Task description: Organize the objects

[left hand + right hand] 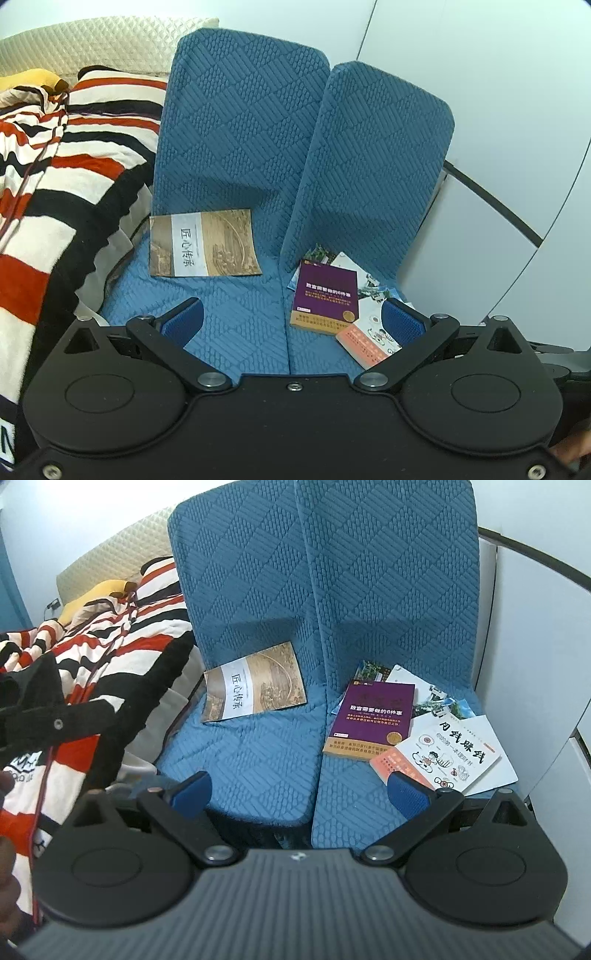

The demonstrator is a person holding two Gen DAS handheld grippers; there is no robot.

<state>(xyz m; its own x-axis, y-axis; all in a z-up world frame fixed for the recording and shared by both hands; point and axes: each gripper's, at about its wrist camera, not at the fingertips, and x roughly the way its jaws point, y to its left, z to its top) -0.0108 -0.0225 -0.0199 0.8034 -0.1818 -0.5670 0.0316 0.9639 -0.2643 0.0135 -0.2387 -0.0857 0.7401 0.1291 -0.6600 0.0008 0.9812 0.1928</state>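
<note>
A brown-and-white book (202, 244) (255, 686) lies alone on the left blue seat cushion (229, 325) (251, 760), against its backrest. A purple book (325, 297) (373, 718) lies on the right cushion (351, 805) atop a picture booklet (432, 698). A white-and-pink book (450, 755) (369, 341) overlaps its right side. My left gripper (293, 319) is open and empty above the seat's front. My right gripper (301, 788) is open and empty, its right finger (406, 794) just before the white book.
A striped red, black and white blanket (48, 192) (92, 672) is heaped to the left of the seat, with a yellow pillow (96, 594) and a cream headboard (103, 44) behind. White cabinet panels (498, 147) (535, 646) stand to the right.
</note>
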